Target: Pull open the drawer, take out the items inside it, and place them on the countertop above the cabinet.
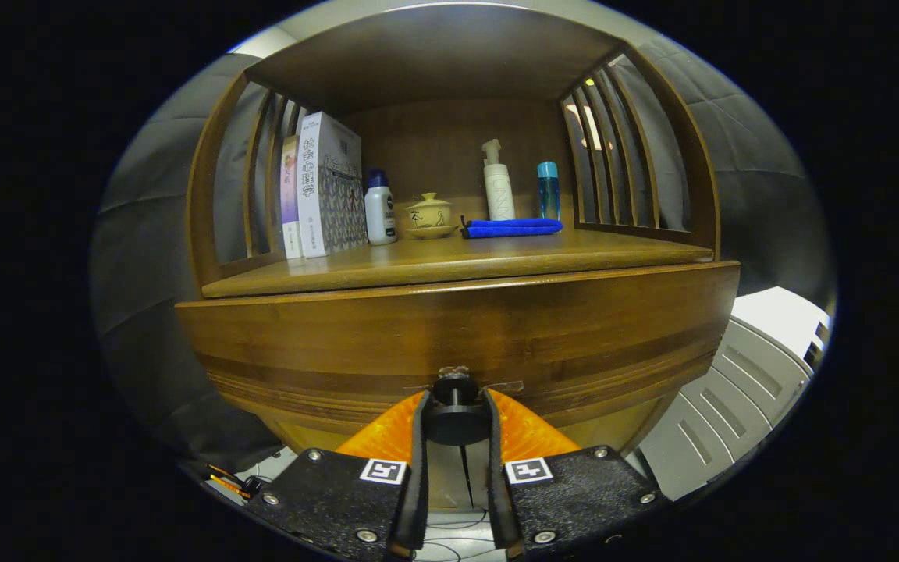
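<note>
A wooden cabinet fills the gripper view, with its drawer front right ahead of me. A round black knob sticks out from the drawer's lower middle. My gripper has its orange fingers pressed on both sides of this knob. The drawer looks slightly forward of the cabinet, and its inside is hidden. Above it lies the wooden countertop, a shelf bay with slatted sides.
On the countertop stand two books at the left, a white bottle with a blue cap, a small lidded teacup, a folded blue cloth, a white pump bottle and a blue bottle. A white unit sits low to the right.
</note>
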Action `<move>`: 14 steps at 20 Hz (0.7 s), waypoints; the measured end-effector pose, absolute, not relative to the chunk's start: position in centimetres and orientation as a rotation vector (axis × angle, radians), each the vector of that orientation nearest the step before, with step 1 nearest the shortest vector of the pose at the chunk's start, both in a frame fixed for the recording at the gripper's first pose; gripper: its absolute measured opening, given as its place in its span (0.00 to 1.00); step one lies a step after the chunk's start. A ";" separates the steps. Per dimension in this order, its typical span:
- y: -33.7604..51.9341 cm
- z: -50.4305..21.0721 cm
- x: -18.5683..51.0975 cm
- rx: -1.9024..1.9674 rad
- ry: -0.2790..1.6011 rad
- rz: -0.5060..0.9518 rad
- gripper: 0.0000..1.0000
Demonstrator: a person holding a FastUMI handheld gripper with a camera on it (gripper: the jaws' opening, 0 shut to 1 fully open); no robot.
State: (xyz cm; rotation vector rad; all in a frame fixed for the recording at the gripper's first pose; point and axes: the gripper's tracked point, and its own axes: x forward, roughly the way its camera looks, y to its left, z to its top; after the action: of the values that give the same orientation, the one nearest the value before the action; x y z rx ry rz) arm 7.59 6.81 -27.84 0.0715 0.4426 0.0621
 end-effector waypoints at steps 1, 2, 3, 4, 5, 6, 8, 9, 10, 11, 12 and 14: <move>6.7 -27.6 6.7 0.071 0.440 0.060 0.32; 6.6 -27.6 5.8 0.070 0.437 0.058 0.32; 6.5 -27.4 4.9 0.067 0.439 0.058 0.32; 6.5 -27.2 3.9 0.068 0.440 0.058 0.32; 6.4 -27.1 3.0 0.075 0.445 0.059 0.32; 6.4 -26.9 2.2 0.084 0.451 0.061 0.32; 6.3 -26.8 0.3 0.102 0.463 0.066 0.32; 6.2 -26.8 -0.5 0.105 0.470 0.067 0.32; 6.3 -27.0 -1.4 0.104 0.482 0.071 0.32; 6.3 -26.5 -2.0 0.106 0.464 0.069 0.32; 6.4 -26.8 -2.8 0.098 0.480 0.073 0.32; 6.3 -26.6 -4.3 0.088 0.488 0.076 0.32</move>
State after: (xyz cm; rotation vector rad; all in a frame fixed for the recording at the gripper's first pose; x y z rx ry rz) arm -4.33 6.34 -26.57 0.0881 0.4876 0.0760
